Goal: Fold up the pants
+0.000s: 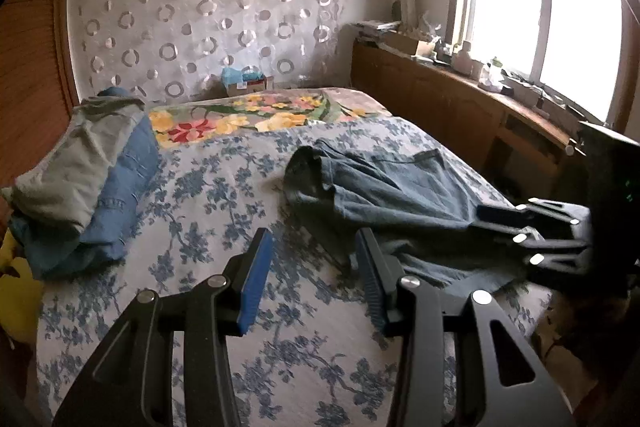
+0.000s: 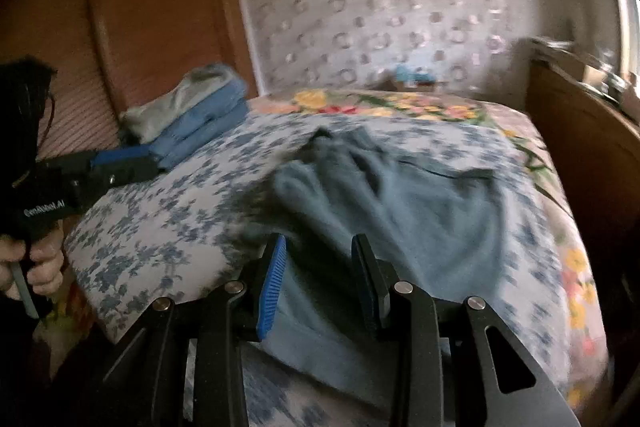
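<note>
Daylight from a window washes a bed (image 1: pixel 208 187) under a blue-flowered cover. Seen from my left wrist, the left gripper (image 1: pixel 316 247) hangs part open over bare cover, nothing between its blue pads, with the rumpled blue pants (image 1: pixel 380 187) ahead and to its right, the near hem just beside the right-hand finger. From my right wrist, a blurred view, the right gripper (image 2: pixel 318 255) stands part open above the pants (image 2: pixel 400 211), cloth beneath and ahead, nothing pinched that I can see. I judge the fabric soft, limp and fairly heavy; I would take it at the waistband or a hem, where layers bunch thick.
</note>
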